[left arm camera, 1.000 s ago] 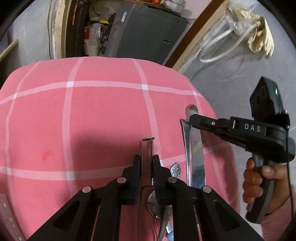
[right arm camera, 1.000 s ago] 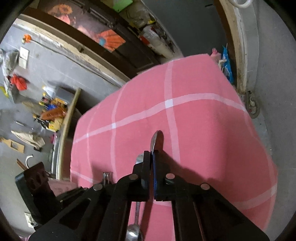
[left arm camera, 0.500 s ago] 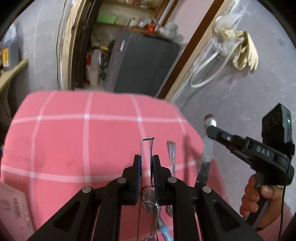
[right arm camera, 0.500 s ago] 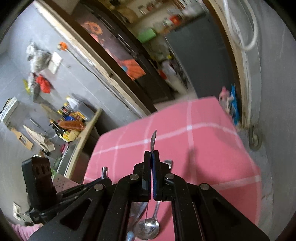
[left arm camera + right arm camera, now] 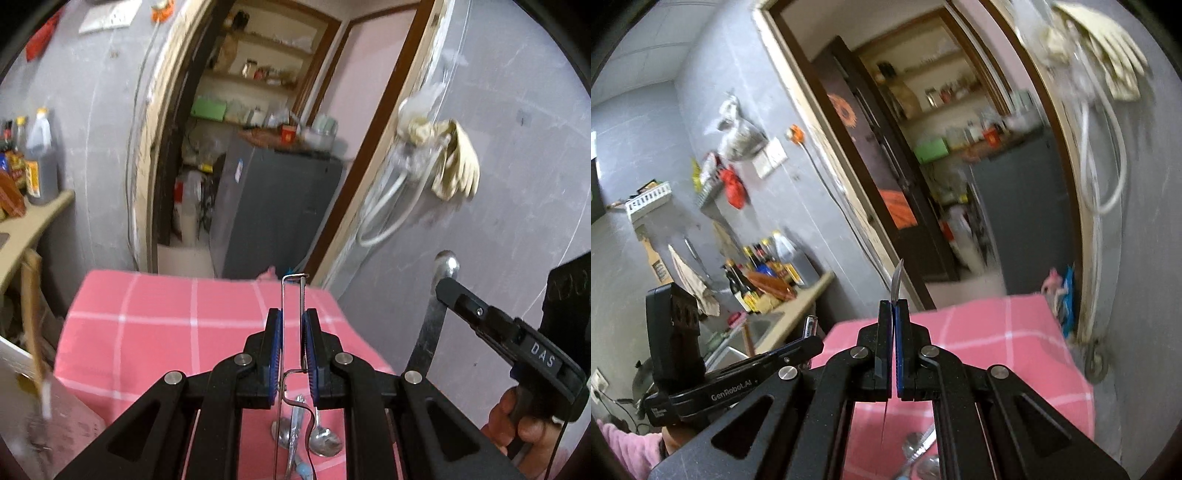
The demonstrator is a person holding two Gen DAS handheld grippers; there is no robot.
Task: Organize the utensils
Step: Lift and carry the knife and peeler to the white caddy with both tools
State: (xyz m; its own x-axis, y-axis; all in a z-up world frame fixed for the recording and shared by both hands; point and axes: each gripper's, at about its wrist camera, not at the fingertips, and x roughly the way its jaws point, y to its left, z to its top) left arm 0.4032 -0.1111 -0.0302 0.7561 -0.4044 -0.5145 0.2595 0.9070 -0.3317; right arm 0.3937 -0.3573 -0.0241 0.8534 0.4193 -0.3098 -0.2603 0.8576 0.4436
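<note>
While both tools hang above it, the pink checked cloth [image 5: 159,332] with white grid lines fills the lower middle of each view, and two spoons [image 5: 325,439] lie on it at the bottom centre of the left wrist view. Behind it a grey wall and an open doorway show a dark grey cabinet [image 5: 273,206], shelves of jars, and pale gloves [image 5: 456,162] hanging at upper right; bottles [image 5: 768,273] crowd a counter at centre left of the right wrist view. The left gripper [image 5: 292,347] pinches a thin wire-frame utensil [image 5: 291,295] upright. The right gripper [image 5: 893,350] is pressed on a flat steel knife [image 5: 434,314], edge-on. Readable lettering: "DAS" on the right tool, "GenRobot.AI" on the left.
</note>
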